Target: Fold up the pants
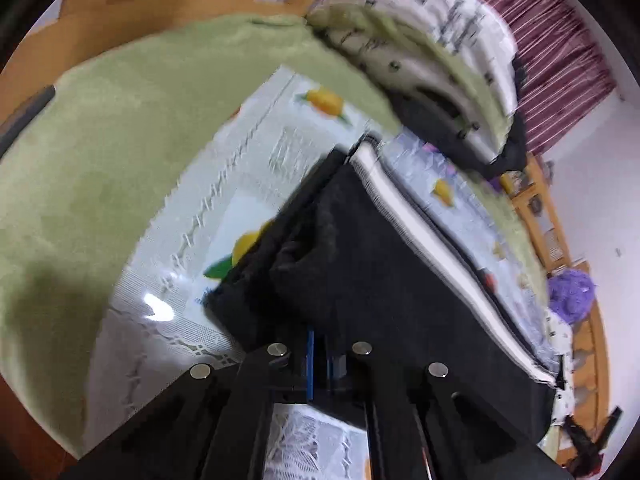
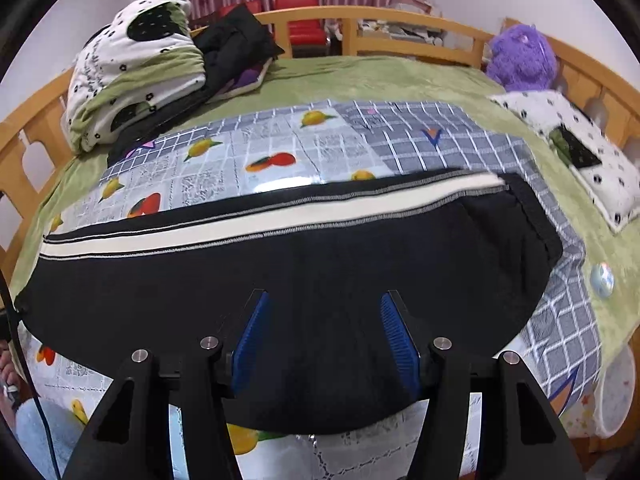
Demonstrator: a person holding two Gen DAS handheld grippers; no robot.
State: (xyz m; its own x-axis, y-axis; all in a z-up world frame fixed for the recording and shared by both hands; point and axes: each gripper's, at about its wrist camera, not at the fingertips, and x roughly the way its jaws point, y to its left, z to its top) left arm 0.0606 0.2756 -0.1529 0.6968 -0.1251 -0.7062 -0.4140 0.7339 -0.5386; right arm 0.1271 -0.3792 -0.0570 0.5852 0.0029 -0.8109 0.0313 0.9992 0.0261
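Left gripper [image 1: 320, 344]: my jaws are closed, blue pads nearly meeting, with bunched black pants [image 1: 360, 248] fabric gathered right at their tips.
Left pose: tilted downward, rolled to one side.
Right gripper [image 2: 325, 320]: my jaws stand apart, blue pads [image 2: 250, 332] bare, gripping nothing.
Right pose: angled down, level across.
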